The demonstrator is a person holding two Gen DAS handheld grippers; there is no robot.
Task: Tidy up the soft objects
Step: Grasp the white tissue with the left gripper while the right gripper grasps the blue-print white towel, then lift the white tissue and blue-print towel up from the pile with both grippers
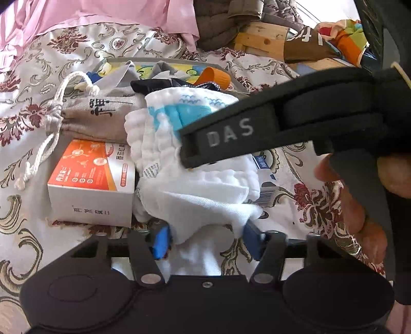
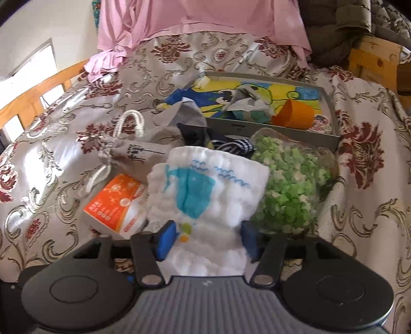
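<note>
A white muslin cloth (image 1: 190,185) with a blue whale print lies bunched on the patterned bedspread; it also shows in the right wrist view (image 2: 205,185). My left gripper (image 1: 205,239) has its blue pads on either side of the cloth's near edge, jaws fairly wide. My right gripper (image 2: 208,240) also straddles the cloth, pads apart. In the left wrist view the other gripper's black body (image 1: 257,133) crosses over the cloth. A grey drawstring pouch (image 1: 97,115) and dark socks (image 2: 195,135) lie behind.
An orange and white carton (image 1: 92,179) sits left of the cloth. A grey tray (image 2: 331,140) holds a colourful towel and an orange cup (image 2: 295,114). A clear bag of green stars (image 2: 290,185) lies right. Pink fabric (image 2: 200,18) is at the back.
</note>
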